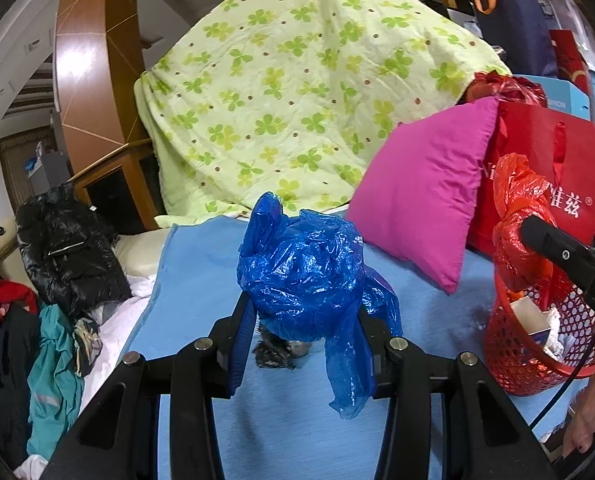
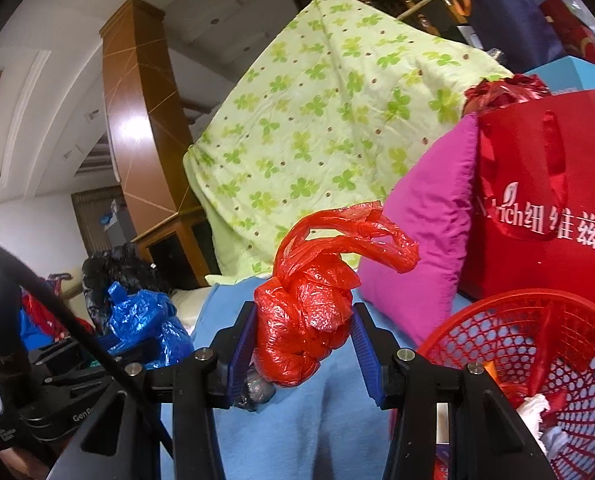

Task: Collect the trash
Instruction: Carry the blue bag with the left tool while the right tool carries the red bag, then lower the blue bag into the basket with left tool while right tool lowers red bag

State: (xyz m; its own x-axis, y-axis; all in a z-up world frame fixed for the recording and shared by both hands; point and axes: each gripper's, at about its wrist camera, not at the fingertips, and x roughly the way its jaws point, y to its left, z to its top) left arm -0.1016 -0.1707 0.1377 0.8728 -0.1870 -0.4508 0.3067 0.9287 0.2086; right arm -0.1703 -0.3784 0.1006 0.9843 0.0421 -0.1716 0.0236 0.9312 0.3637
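Observation:
A crumpled blue plastic bag [image 1: 301, 276] sits between the pads of my left gripper [image 1: 305, 306], which is shut on it above the blue blanket [image 1: 201, 280]. My right gripper [image 2: 305, 308] is shut on a knotted red plastic bag [image 2: 309, 312]. That red bag [image 1: 517, 232] also shows at the right of the left wrist view, above the red mesh basket [image 1: 513, 364]. The basket [image 2: 509, 300] holds tissue and a small box. The blue bag [image 2: 145, 324] appears at the left of the right wrist view. A dark scrap [image 1: 275, 354] lies on the blanket below the left gripper.
A green clover quilt [image 1: 289, 80] is draped behind. A magenta pillow [image 1: 421, 196] leans on a red shopping bag [image 1: 545, 152]. A black jacket [image 1: 65, 248] and heaped clothes [image 1: 53, 360] lie at the left. A person's hand [image 1: 585, 432] shows at lower right.

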